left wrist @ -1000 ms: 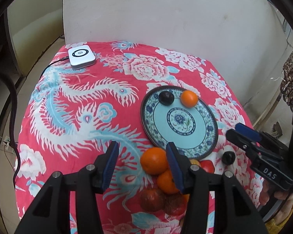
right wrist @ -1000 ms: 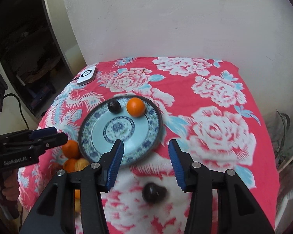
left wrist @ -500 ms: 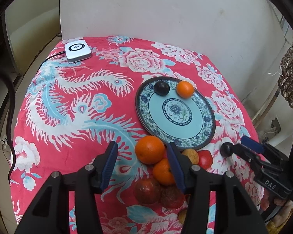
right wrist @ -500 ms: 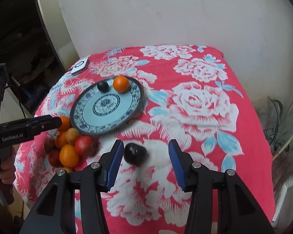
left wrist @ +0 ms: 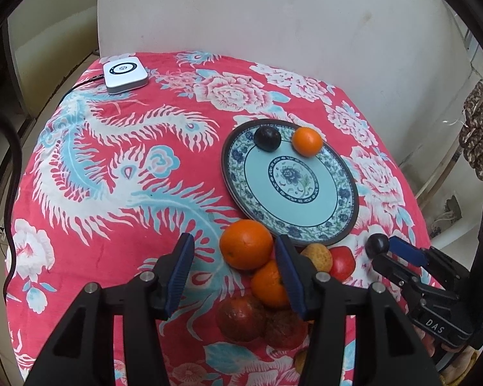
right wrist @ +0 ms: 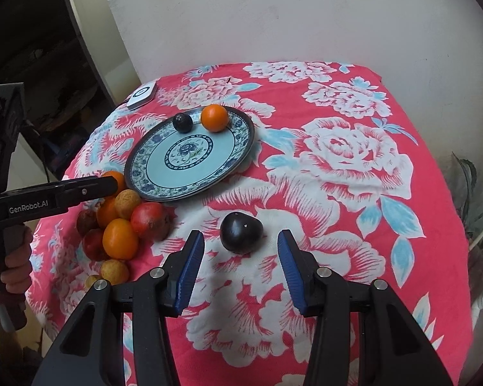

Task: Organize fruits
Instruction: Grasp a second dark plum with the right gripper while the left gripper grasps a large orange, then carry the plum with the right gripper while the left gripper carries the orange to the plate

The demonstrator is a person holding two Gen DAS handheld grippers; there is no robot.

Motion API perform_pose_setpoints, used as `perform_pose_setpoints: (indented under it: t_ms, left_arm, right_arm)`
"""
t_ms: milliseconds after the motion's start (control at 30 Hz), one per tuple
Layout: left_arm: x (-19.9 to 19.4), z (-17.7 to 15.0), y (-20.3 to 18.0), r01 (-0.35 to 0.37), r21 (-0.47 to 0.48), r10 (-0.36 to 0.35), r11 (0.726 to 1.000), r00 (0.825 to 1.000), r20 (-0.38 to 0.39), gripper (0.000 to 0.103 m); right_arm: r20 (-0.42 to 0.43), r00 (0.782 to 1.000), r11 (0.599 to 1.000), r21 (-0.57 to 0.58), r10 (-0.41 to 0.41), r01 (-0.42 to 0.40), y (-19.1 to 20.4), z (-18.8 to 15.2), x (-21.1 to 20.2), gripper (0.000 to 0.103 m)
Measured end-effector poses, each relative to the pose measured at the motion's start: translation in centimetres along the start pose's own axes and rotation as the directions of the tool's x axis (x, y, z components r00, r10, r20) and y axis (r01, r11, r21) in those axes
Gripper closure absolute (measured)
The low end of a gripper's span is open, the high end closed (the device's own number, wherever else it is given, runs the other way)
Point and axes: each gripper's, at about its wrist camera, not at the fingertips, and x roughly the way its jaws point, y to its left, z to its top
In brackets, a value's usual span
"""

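A: Where's the fruit?

B: A blue patterned plate [right wrist: 238,148] on the red floral surface [right wrist: 338,160] carries a dark plum [right wrist: 182,122] and a small orange [right wrist: 214,117] at its far rim. A heap of oranges and reddish fruit [right wrist: 122,225] lies just beside the plate's near edge.

A: And the tools?

B: The right tool [right wrist: 241,259] hangs partly open, nothing gripped, with a loose dark plum [right wrist: 241,232] just ahead of its blue pads. The left tool [left wrist: 235,273] is also partly open and empty, over the heap, a big orange [left wrist: 245,244] close by its right pad
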Motion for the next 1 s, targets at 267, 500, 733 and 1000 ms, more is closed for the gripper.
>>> perform_pose_setpoints:
  t_ms: [267,500,733,1000]
  left_arm:
    - [0.3,-0.1,0.2,0.023,-0.004,-0.023,1.0,1.0,0.003,0.049]
    - [0.2,-0.1,0.3,0.08,-0.016,-0.08,0.997,0.997,-0.002,0.065]
    - [-0.4,-0.1,0.3,0.069,-0.012,-0.069,0.998,0.998,0.011,0.066]
    - [-1.5,-0.1,0.5,0.062,-0.016,-0.061,0.998,0.997,0.037,0.066]
  right_arm:
    - [0.011,1.0,1.0,0.007,0.012,-0.012,0.2,0.2,0.2,0.063]
    - [0.02,1.0,1.0,0.019,0.007,-0.008,0.0,0.2,0.2,0.072]
    - [0.027,1.0,0.999,0.038,0.01,-0.011,-0.3,0.1,0.0,0.075]
    - [0.05,0.999,0.999,0.042,0.012,-0.014,-0.2,0.3,-0.8,0.075]
